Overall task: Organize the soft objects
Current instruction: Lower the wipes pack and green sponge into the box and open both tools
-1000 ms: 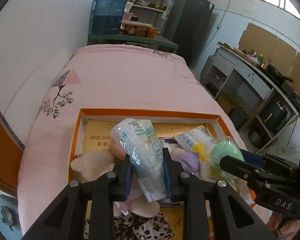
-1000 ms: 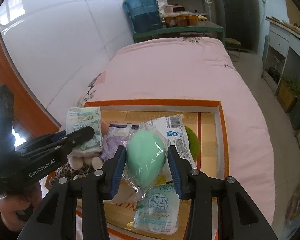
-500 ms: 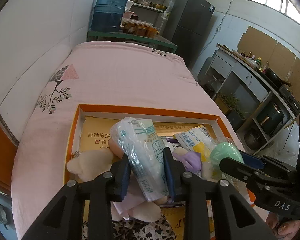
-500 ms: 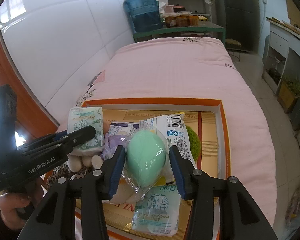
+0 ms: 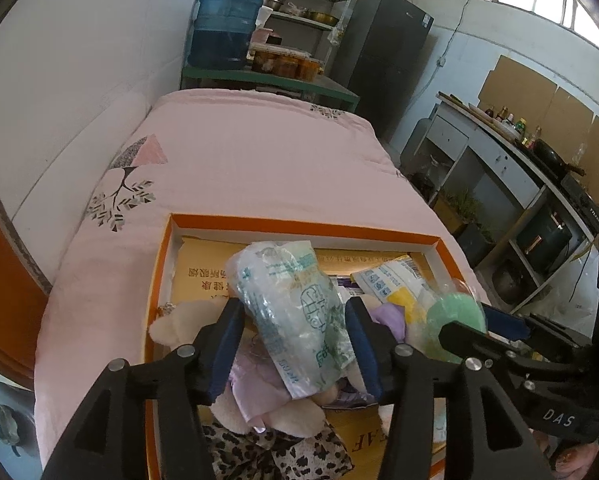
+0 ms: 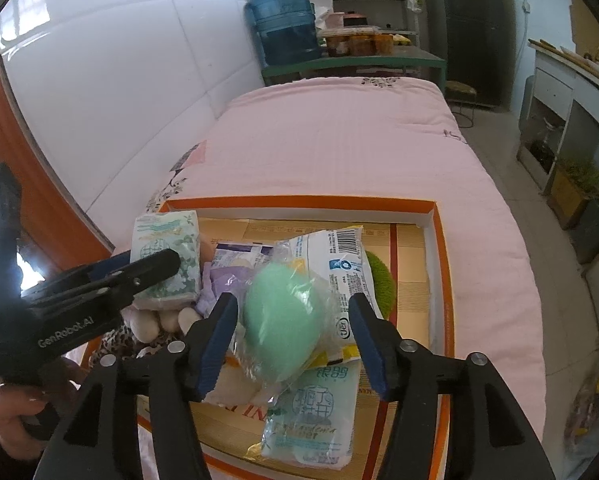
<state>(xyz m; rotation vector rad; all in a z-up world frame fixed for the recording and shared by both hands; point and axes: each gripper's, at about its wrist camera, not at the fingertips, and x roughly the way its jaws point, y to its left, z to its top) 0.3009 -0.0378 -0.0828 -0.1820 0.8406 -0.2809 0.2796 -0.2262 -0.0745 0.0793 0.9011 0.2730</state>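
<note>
An orange-rimmed box (image 5: 299, 229) (image 6: 439, 240) lies on the pink bed, full of soft things. In the left wrist view my left gripper (image 5: 295, 320) has opened around a green-printed tissue pack (image 5: 295, 312), which rests on a plush toy (image 5: 179, 320); the pads (image 5: 229, 344) stand slightly apart from it. In the right wrist view my right gripper (image 6: 293, 316) is open around a green egg-shaped sponge in clear wrap (image 6: 283, 316), with gaps on both sides. The tissue pack (image 6: 167, 260) and left gripper also show there.
In the box are a white-blue packet (image 6: 339, 264), a purple packet (image 6: 235, 256), another tissue pack (image 6: 315, 416), a green round pad (image 6: 379, 276) and leopard-print fabric (image 5: 275, 452). The pink bed (image 5: 259, 168) stretches ahead; a white wall runs along the left.
Both grippers have opened wider, letting go of the tissue pack and the green sponge, which now rest in the box. Both have drawn back slightly.
</note>
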